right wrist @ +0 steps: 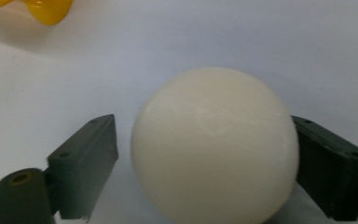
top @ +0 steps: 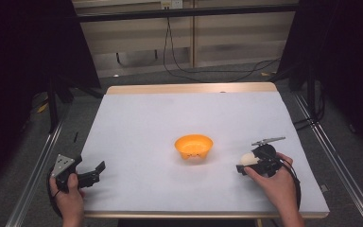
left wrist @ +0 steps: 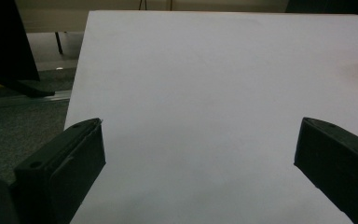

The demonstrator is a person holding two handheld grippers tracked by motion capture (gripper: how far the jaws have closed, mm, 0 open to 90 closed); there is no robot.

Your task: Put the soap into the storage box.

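white paper-covered table (top: pixel 170 123) with a small orange plastic bowl (top: pixel 194 146) sitting near its middle, upright. right gripper (top: pixel 244 165) is on the sheet to the right of the bowl, held in the person's right hand (top: pixel 270 182). in the right gripper view a smooth cream-white ball (right wrist: pixel 214 144) sits between the two black jaws: the right jaw looks to be touching it, the left jaw has a narrow gap, so jaws spread around the ball, not clamped. the bowl's edge shows at top left of that view. left gripper (top: pixel 95 171) is at the near left corner of the table in the left hand (top: pixel 65 194), well apart from the bowl. the left gripper view shows its jaws wide apart over bare white sheet, nothing between them.
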